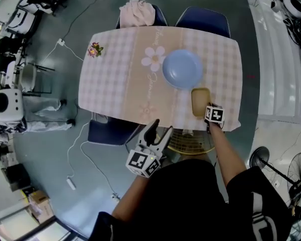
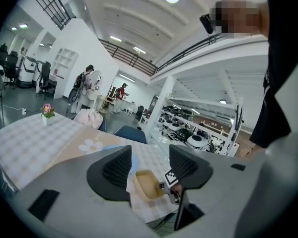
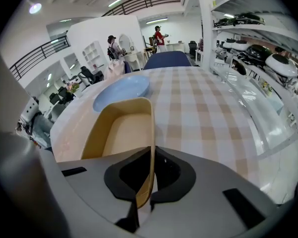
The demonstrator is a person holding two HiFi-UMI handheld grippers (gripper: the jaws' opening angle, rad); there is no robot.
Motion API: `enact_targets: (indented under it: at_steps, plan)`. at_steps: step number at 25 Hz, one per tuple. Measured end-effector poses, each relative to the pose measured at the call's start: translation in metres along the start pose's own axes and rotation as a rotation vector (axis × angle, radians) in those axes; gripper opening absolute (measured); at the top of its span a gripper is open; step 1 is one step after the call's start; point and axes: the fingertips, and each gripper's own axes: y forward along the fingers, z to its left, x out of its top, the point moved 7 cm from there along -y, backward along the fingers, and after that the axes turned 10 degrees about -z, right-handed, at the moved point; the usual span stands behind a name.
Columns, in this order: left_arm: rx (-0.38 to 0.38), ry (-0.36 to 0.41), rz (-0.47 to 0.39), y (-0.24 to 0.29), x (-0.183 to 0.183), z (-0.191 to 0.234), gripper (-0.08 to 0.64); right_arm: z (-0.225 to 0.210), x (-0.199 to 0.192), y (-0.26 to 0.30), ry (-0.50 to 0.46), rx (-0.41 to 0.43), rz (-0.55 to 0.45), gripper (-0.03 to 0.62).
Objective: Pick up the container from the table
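A tan rectangular container (image 1: 200, 101) rests on the checked tablecloth near the table's front right corner. My right gripper (image 1: 209, 109) reaches down at its near right side. In the right gripper view the jaws are shut on the container's (image 3: 120, 133) right wall, which runs straight between the pads at my right gripper (image 3: 150, 170). My left gripper (image 1: 158, 127) hangs off the table's front edge, open and empty. From the left gripper view (image 2: 150, 165) the container (image 2: 148, 184) shows between the spread fingers, farther off, with the right gripper's marker cube (image 2: 171, 176) beside it.
A pale blue plate (image 1: 182, 68) lies just behind the container. A small flower pot (image 1: 95, 49) stands at the far left corner of the table (image 1: 115, 79). Blue chairs (image 1: 202, 20) stand at the far side, one under a pink cloth (image 1: 137, 11); another chair (image 1: 108, 132) is tucked in at the front.
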Motion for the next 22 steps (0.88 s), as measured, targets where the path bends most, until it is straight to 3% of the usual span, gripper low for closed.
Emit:
enact_targets:
  at_steps: [6,14,18,22]
  plan:
    - [-0.03,0.052,-0.079,-0.027,0.037,0.017,0.216,0.018,0.026,-0.076,0.008,0.018,-0.152,0.002]
    - [-0.111,0.064,-0.178,-0.086,0.062,0.01,0.216,0.096,0.064,-0.238,-0.02,0.091,-0.473,0.002]
    - [-0.182,0.121,-0.211,-0.114,0.081,-0.003,0.216,0.139,0.073,-0.317,-0.069,0.098,-0.627,0.002]
    - [-0.271,0.143,-0.251,-0.131,0.093,-0.01,0.216,0.17,0.073,-0.381,-0.122,0.05,-0.788,0.002]
